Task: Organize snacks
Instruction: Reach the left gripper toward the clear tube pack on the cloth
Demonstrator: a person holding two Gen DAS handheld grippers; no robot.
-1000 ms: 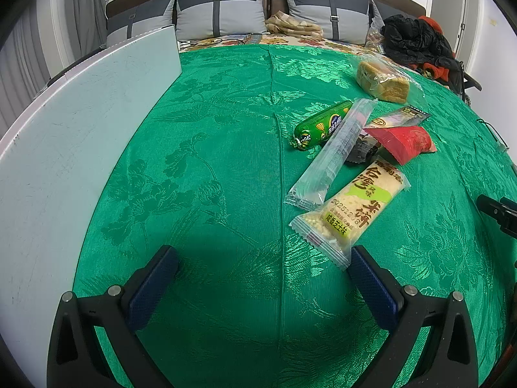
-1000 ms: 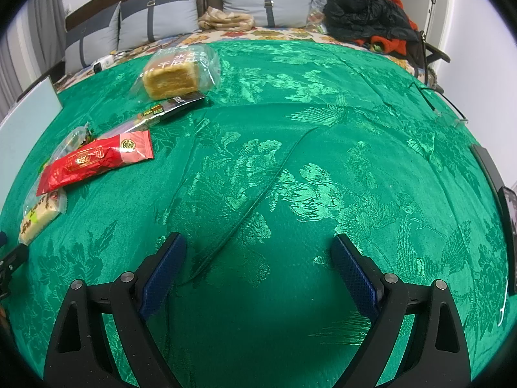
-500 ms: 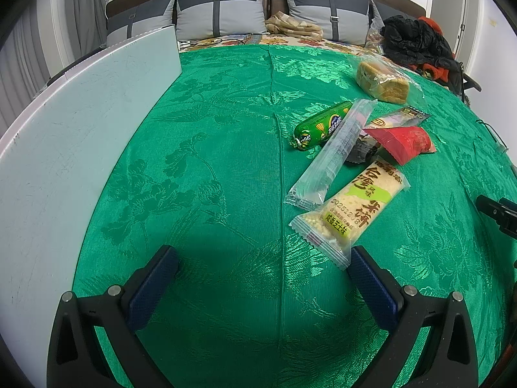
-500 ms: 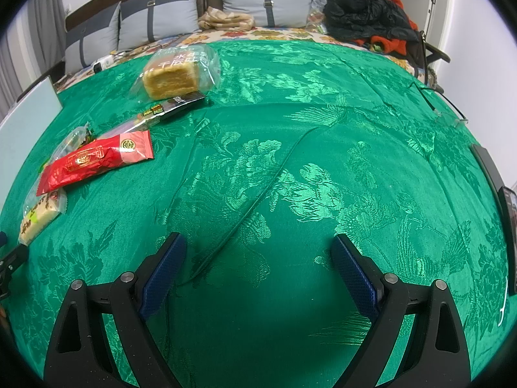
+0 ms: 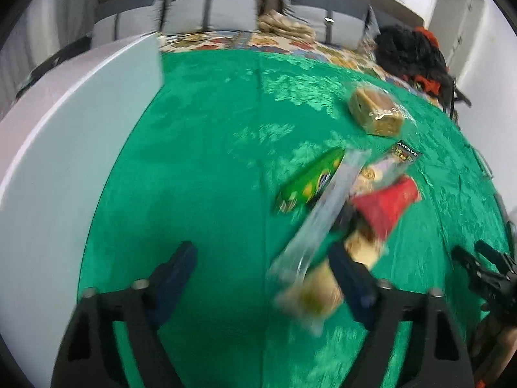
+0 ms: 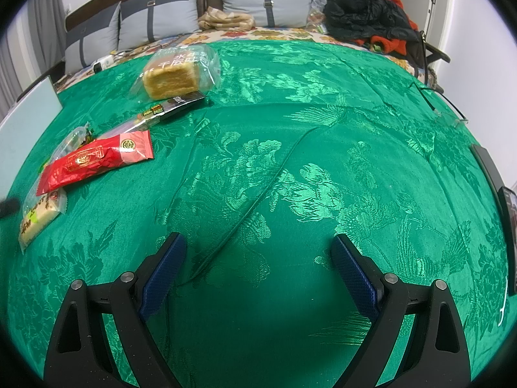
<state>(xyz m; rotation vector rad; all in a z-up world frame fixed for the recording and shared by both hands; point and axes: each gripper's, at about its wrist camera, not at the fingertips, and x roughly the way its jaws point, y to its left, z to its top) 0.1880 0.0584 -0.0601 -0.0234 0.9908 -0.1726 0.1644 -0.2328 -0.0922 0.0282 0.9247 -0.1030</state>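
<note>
No sorting was yet evident: the snacks (image 6: 97,161) lay clustered on the green bedspread (image 6: 323,161) at ten o'clock. The left claw (image 5: 261,274) was closing on nothing, beside the rice cracker pack (image 5: 310,294); the right claw (image 6: 258,271) gaped empty.

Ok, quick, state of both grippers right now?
Left gripper: jaws closing, nothing gripped; the view is blurred, and the rice bar lies by its right finger.
Right gripper: open, empty, over bare green cloth.

light: even, bright | left view: motion-blurred | right view: sharp | edges: fisheye-bent, dark corners
</note>
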